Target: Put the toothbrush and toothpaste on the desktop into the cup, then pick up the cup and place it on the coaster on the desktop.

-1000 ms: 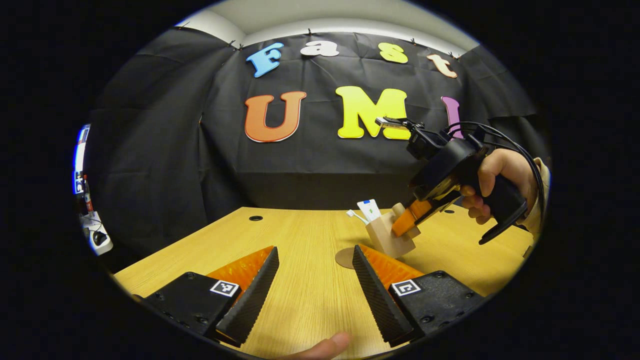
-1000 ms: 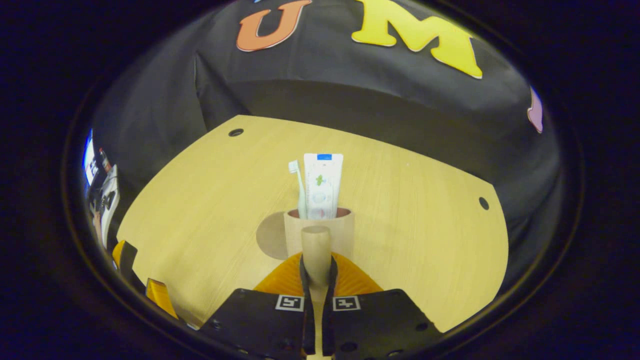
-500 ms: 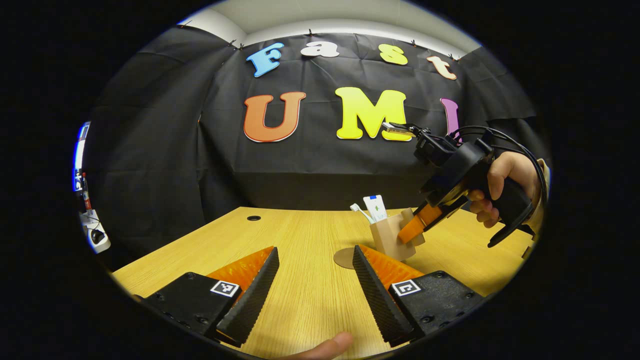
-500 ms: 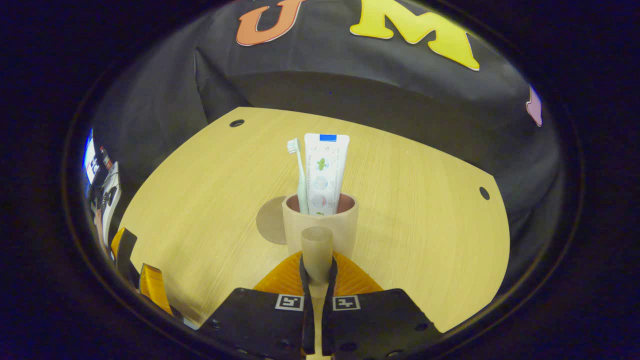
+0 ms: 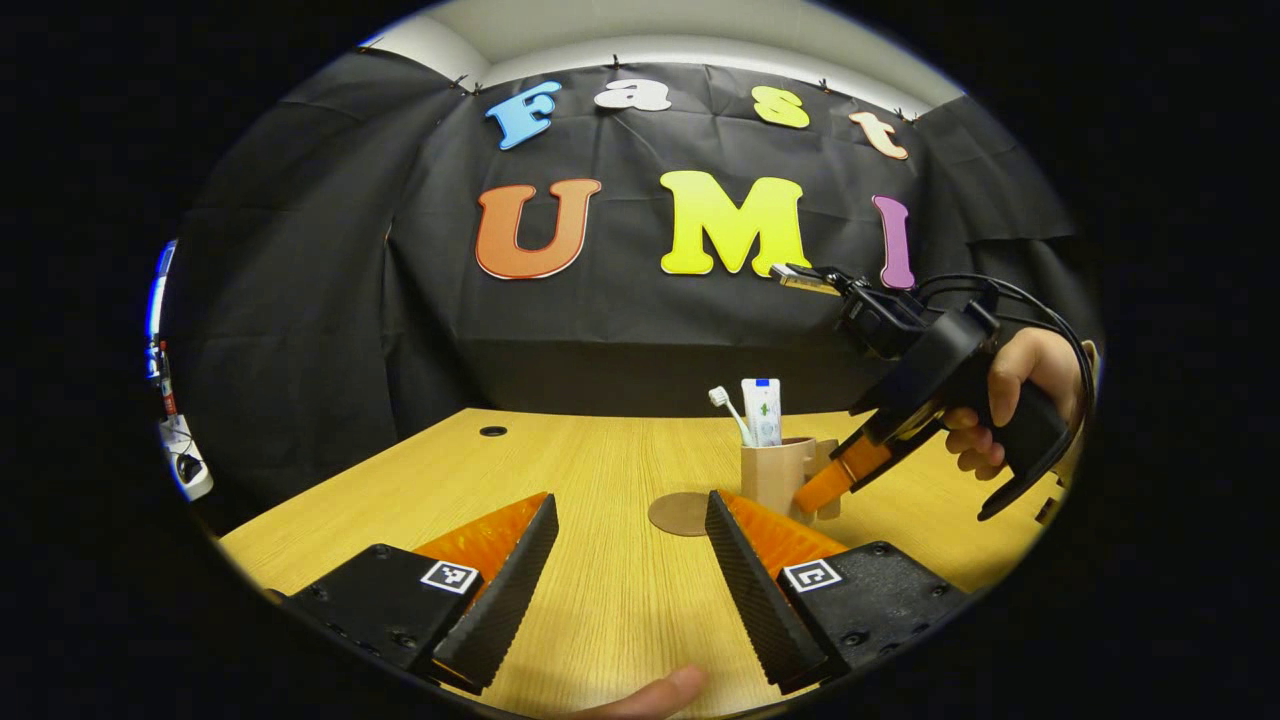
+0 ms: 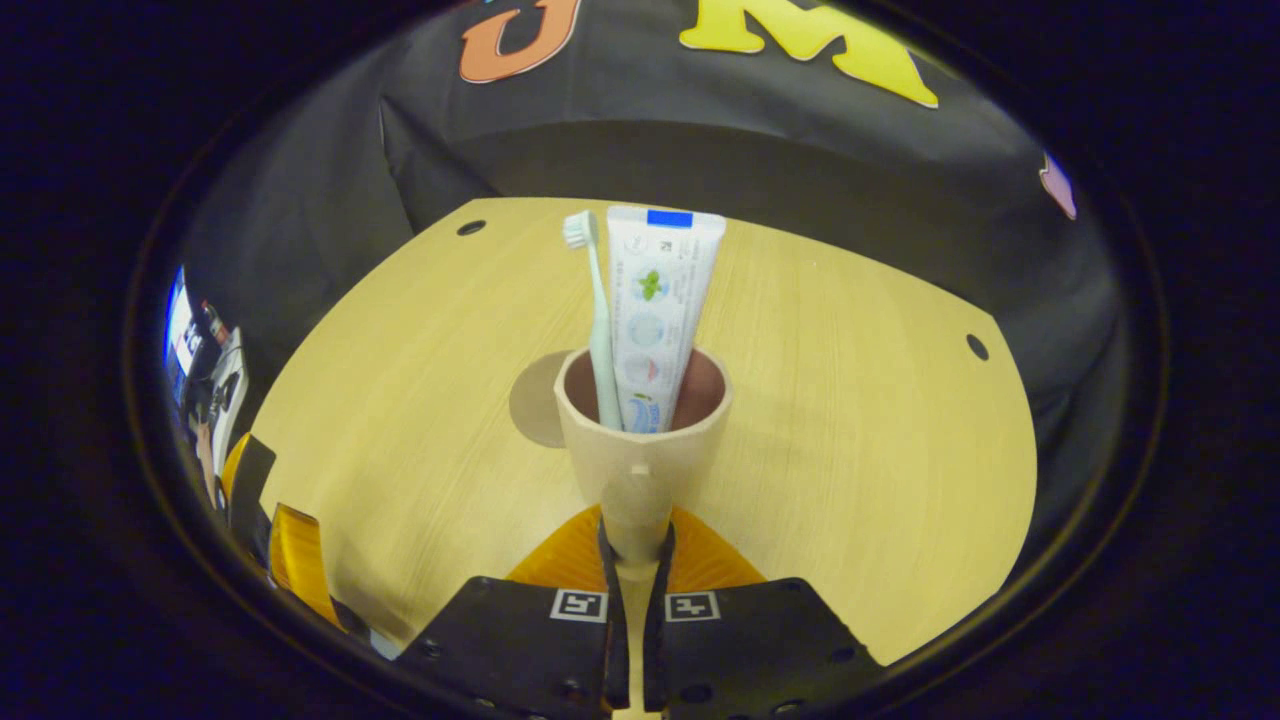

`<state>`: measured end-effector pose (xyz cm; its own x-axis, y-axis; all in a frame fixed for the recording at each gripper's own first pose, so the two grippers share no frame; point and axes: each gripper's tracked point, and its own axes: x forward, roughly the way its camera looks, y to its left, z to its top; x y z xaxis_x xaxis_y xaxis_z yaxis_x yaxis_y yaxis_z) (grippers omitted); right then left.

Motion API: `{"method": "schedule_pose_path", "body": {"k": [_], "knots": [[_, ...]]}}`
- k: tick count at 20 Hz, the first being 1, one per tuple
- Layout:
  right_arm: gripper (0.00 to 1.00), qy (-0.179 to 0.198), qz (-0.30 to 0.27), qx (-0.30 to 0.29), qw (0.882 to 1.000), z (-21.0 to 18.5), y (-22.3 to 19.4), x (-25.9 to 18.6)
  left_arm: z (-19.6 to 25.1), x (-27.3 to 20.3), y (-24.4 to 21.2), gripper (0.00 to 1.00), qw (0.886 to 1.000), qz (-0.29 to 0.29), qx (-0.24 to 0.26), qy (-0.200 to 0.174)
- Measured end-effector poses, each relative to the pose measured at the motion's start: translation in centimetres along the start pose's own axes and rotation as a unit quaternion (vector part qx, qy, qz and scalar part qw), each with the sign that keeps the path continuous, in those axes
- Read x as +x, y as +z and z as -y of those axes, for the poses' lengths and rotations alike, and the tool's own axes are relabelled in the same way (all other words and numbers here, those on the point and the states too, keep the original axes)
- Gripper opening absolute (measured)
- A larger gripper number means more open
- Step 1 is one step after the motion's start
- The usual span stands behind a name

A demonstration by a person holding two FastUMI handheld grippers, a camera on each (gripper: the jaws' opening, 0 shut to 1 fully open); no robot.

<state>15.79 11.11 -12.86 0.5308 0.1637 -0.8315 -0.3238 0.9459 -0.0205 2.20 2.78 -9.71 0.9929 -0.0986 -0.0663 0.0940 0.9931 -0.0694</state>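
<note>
A beige cup holds a pale green toothbrush and a white toothpaste tube, both upright. My right gripper is shut on the cup's handle and holds the cup upright just above the desk. In the left gripper view the cup hangs to the right of the round brown coaster, with the right gripper and a hand behind it. My left gripper stands open low over the desk, nothing between its fingers.
The wooden desk has small cable holes near its back corners. The coaster lies just left of and behind the cup in the right gripper view. Equipment sits off the desk's left edge. A fingertip shows below my left gripper.
The right gripper has righted the cup from a tilt and lifted it, bringing it nearer its camera. The left gripper has stayed open and nearly still.
</note>
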Motion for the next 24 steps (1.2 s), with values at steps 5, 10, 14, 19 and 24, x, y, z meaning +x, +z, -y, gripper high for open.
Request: {"method": "schedule_pose_path", "body": {"k": [5, 10, 14, 19, 24], "knots": [[0.10, 0.007, -0.018, 0.008, 1.000, 0.0, -0.3, 0.8, 0.3, -0.2, 0.3, 0.95, 1.000, 0.007, 0.008, -0.002], [0.20, 0.011, -0.050, 0.010, 0.999, -0.4, -0.6, 3.0, 0.3, -0.1, -0.1, 0.95, 1.000, 0.001, 0.004, -0.005], [0.29, 0.011, -0.059, 0.020, 0.998, -0.3, 0.0, 3.9, 0.1, -0.1, -0.2, 0.95, 1.000, -0.003, 0.002, -0.006], [0.29, -0.006, -0.086, 0.020, 0.996, 0.5, 1.0, 4.6, -0.1, 0.0, -0.8, 0.95, 1.000, -0.013, -0.003, -0.006], [0.27, -0.028, -0.097, 0.002, 0.995, 0.6, 0.9, 5.4, -0.1, 0.0, -1.1, 0.95, 1.000, -0.016, -0.003, -0.006]]}}
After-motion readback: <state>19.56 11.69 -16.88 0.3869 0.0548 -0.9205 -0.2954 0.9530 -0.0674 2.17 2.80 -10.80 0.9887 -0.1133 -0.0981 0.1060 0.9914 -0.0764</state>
